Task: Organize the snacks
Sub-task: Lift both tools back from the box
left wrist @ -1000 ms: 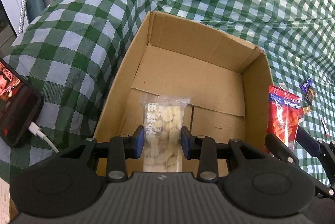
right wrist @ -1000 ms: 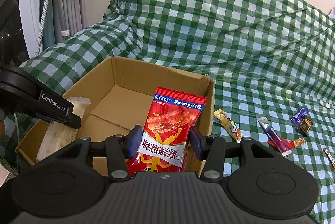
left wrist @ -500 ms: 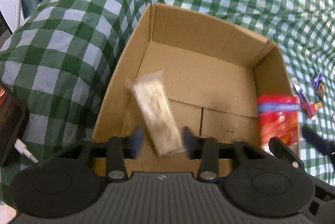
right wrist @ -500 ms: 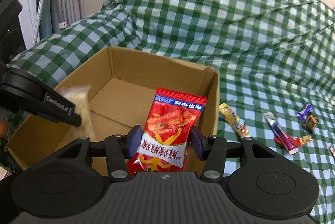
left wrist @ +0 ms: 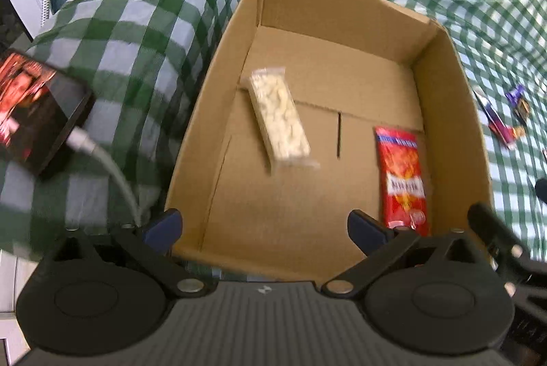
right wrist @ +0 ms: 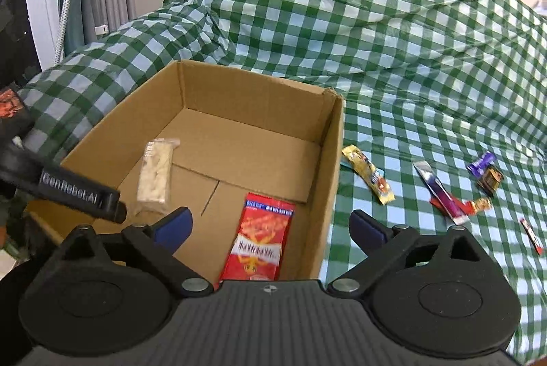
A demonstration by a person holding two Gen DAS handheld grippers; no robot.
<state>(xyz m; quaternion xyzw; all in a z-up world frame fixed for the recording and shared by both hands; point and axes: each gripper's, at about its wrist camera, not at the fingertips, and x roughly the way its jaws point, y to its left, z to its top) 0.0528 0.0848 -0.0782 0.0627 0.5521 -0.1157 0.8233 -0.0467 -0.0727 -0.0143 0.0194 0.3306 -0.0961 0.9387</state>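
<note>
An open cardboard box [left wrist: 441,82] [right wrist: 330,140] stands on a green checked cloth. On its floor lie a clear packet of pale snacks [left wrist: 278,118] [right wrist: 155,176] at the left and a red snack packet [left wrist: 401,174] [right wrist: 261,236] at the right. My left gripper [left wrist: 263,226] hangs above the box's near edge, jaws opening wide with nothing between them. My right gripper [right wrist: 270,226] is over the box's near right corner, jaws opening as well; the red packet lies loose on the box floor below them. Part of the left gripper [right wrist: 78,191] shows at the left of the right wrist view.
Several small snacks lie on the cloth right of the box: a yellow bar [right wrist: 369,174], a purple-and-red stick [right wrist: 441,191] [left wrist: 497,123], a purple sweet [right wrist: 482,162] and a dark one [right wrist: 490,179]. A phone [left wrist: 34,108] with a white cable [left wrist: 109,167] lies left of the box.
Both grippers have spread wide and let go. The pale packet fell to the box floor at the left, the red packet to the floor at the right.
</note>
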